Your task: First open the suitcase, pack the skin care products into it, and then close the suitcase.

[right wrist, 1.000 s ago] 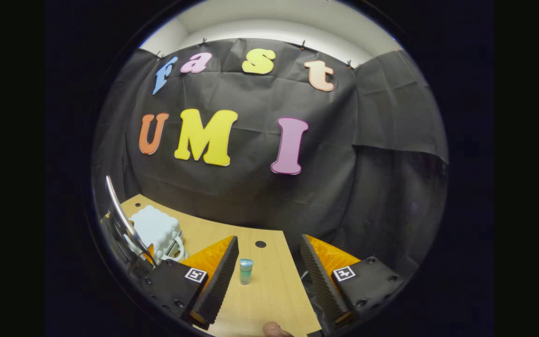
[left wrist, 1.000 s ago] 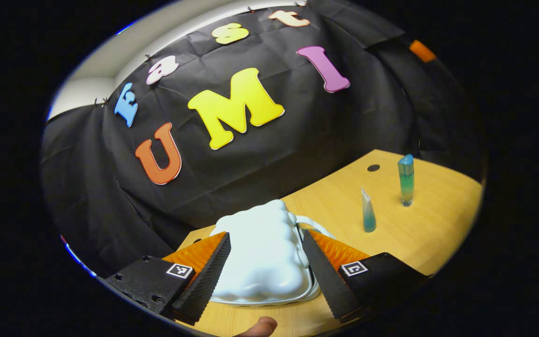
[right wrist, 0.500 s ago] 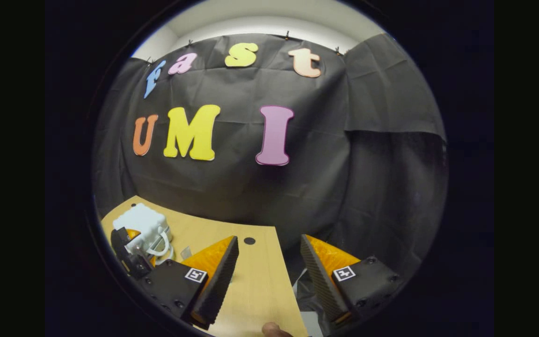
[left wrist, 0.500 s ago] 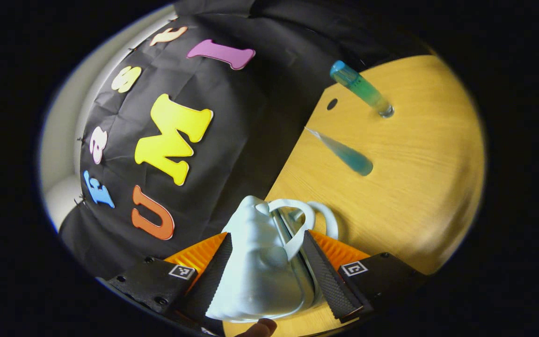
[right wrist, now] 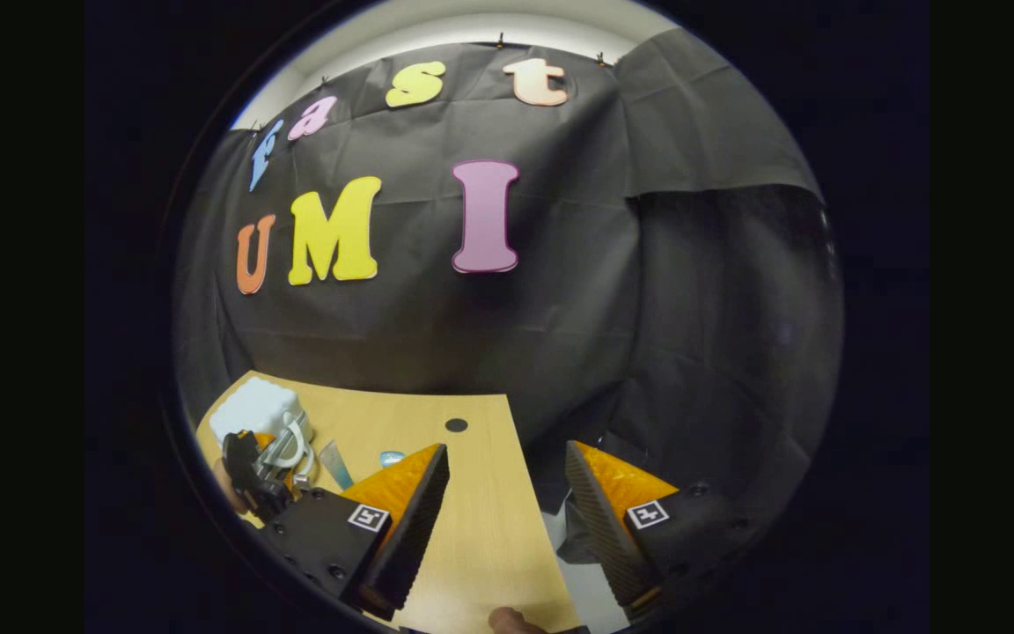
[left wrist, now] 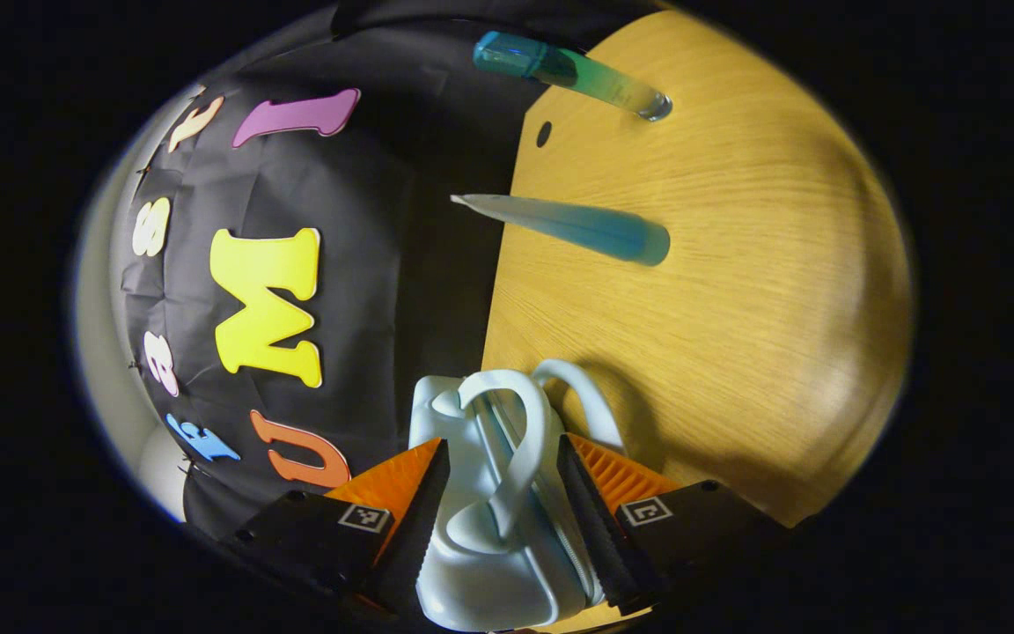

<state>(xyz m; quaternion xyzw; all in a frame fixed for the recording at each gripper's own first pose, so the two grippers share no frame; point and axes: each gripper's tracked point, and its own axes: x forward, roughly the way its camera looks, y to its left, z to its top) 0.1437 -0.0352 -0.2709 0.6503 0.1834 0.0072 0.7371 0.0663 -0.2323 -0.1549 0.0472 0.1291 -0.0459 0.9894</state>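
Left gripper (left wrist: 494, 519): narrowed around the small white suitcase (left wrist: 489, 546), both fingers pressed against its sides, with the case clamped between them and its looped handles (left wrist: 520, 440) poking forward just past the fingertips. Seen rolled strongly to one side, so the tabletop (left wrist: 736, 308) runs up the right of that view. Seam between the two shells visible and apparently together, so likely not open yet; no product inside as far as can be seen. Ahead of the suitcase and well apart from it, two skin care products standing on the tabletop: a tapered blue tube (left wrist: 586, 227) nearer, a taller blue-green bottle (left wrist: 573, 72) beyond it, near a small dark hole (left wrist: 543, 134) in the wood.

Right gripper (right wrist: 503, 519): spread wide, holding nothing, hovering over the near edge of the tabletop (right wrist: 481, 528). Off to its left and farther away, the other gripper (right wrist: 252, 467) with the suitcase (right wrist: 253, 409) in its grip, and the tube (right wrist: 333, 464) beside it, partly hidden behind the right gripper's own finger.

Judged progress: very early. Opening still to be done, then both products to be packed, then closing. Probably the first step in hand: holding the case steady so the free gripper can part the shells.
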